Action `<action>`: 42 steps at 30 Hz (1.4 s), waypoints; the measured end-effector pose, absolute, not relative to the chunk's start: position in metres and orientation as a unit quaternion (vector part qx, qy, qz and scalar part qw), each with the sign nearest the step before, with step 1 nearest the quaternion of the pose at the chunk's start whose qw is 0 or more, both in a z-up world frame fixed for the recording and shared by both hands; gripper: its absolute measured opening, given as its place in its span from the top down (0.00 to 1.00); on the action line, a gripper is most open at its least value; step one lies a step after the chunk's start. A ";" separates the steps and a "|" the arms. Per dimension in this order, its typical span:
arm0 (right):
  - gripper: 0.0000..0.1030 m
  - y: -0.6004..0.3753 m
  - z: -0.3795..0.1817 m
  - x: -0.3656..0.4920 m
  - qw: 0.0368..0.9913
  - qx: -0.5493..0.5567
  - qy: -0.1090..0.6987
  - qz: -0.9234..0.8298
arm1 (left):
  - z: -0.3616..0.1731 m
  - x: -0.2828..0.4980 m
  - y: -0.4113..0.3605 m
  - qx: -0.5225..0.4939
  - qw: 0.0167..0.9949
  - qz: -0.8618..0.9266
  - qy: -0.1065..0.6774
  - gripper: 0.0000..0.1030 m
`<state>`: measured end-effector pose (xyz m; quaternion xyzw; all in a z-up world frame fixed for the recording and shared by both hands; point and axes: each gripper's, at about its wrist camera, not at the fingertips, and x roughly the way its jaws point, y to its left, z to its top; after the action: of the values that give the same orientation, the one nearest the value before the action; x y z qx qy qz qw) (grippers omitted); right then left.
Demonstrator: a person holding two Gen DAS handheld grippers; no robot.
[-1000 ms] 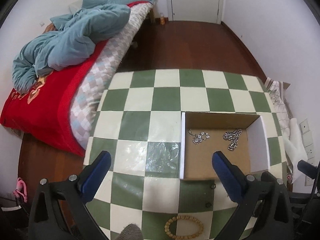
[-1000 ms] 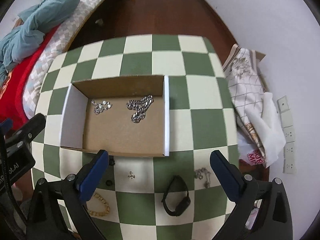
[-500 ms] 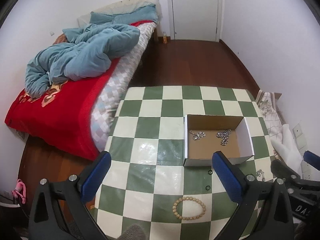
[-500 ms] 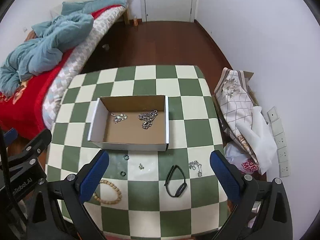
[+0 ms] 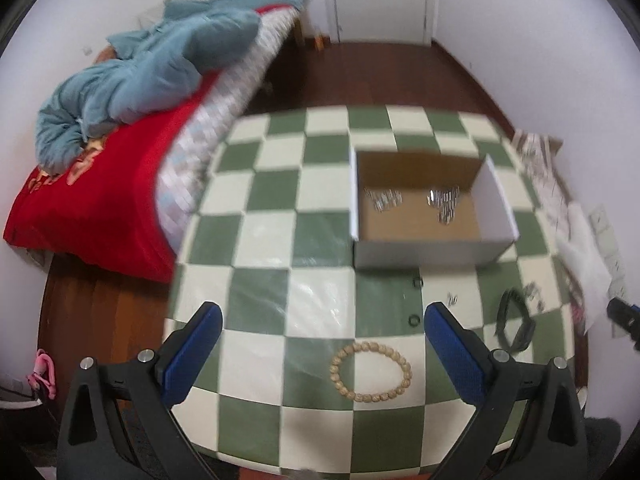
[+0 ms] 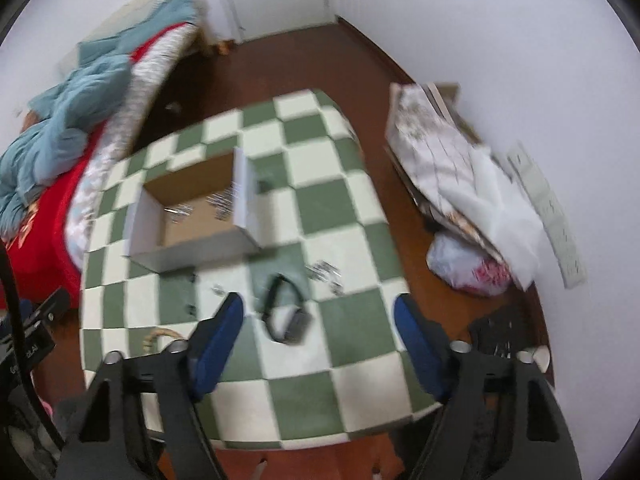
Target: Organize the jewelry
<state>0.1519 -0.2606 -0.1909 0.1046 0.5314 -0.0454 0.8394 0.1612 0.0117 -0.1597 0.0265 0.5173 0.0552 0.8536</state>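
Two chains [image 5: 442, 200] already boxed; both tongs [image 5: 322, 322] [image 6: 318, 314] held spread, empty; black band [image 6: 286, 314] lined up for right pickup.

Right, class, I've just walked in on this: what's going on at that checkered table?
A person with a gripper in each hand is sorting jewelry into a cardboard box. Two silver chains already lie inside. The bead bracelet, black band and a few small pieces wait on the table. The left gripper and right gripper both hover open, holding nothing.
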 end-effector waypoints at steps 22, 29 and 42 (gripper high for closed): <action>0.52 -0.293 -0.313 0.216 0.793 0.135 0.593 -0.040 | -0.276 0.195 -0.059 0.069 0.788 -0.045 0.610 0.41; 0.52 -0.294 -0.321 0.222 0.791 0.140 0.594 -0.031 | -0.269 0.188 -0.072 0.061 0.790 -0.072 0.606 0.78; 0.52 -0.286 -0.321 0.224 0.794 0.145 0.590 -0.012 | -0.262 0.186 -0.062 0.055 0.795 -0.062 0.601 0.90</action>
<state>0.2237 -0.2863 -0.3207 0.1449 0.5904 -0.0116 0.7939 0.1863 -0.0621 -0.2622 0.0546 0.6006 -0.0619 0.7953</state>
